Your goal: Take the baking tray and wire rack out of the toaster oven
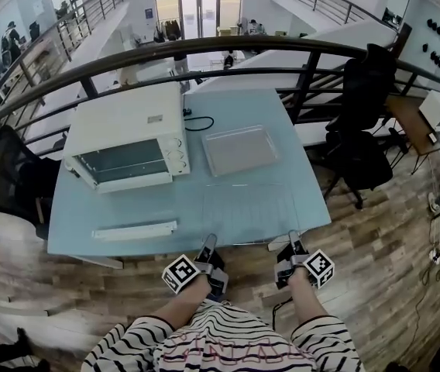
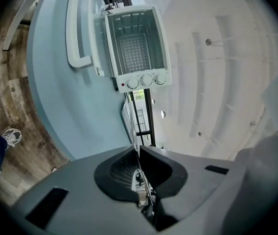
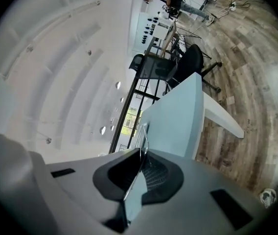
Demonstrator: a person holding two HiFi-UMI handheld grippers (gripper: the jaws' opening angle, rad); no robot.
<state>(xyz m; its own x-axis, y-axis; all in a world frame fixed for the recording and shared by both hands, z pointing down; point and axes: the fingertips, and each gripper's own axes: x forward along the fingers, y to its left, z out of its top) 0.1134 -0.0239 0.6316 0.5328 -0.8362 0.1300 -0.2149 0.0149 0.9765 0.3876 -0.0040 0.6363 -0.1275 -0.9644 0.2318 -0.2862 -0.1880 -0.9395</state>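
Head view: baking tray lies on worktop, three o'clock of toaster oven; left gripper and right gripper fingers pinch wire rack, seemingly out too.

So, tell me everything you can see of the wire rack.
The wire rack is a thin, pale metal grid, faint against the blue table. It sits roughly level over the table's near edge, nearer than the tray and right of the open door of the oven. The left gripper and right gripper are each shut on its near edge. Whether it rests on the table is unclear.
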